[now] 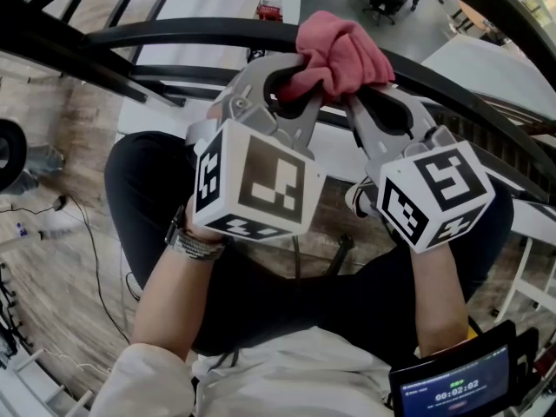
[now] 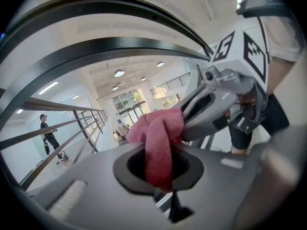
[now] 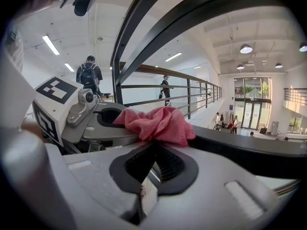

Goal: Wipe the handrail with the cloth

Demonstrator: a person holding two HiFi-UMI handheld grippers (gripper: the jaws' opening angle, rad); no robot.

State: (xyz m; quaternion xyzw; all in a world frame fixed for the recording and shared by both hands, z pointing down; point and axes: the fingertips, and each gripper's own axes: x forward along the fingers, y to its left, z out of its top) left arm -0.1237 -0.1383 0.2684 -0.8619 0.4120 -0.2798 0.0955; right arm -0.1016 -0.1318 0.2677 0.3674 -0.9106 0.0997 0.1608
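The pink cloth lies bunched on top of the dark handrail, at the part of the handrail that curves in front of the person. Both tongs meet at this cloth from the near side of the handrail. The left tongs are clenched on the cloth: in the left gripper view a strip of the cloth hangs down through the dark opening between the two jaws of the left tongs, and the jaws are pressed onto it. The right tongs are also closed, and their tip pinches the lower edge of the cloth; in the right gripper view the jaws of the right tongs come together just under the cloth, which rests against the handrail. In this view the left tongs reach the cloth from the other side, so the two tips are just beside each other. In the left gripper view the right tongs touch the cloth in the same way. Below the handrail, the head view shows a metal watch on the left wrist and a small screen at the lower right corner.
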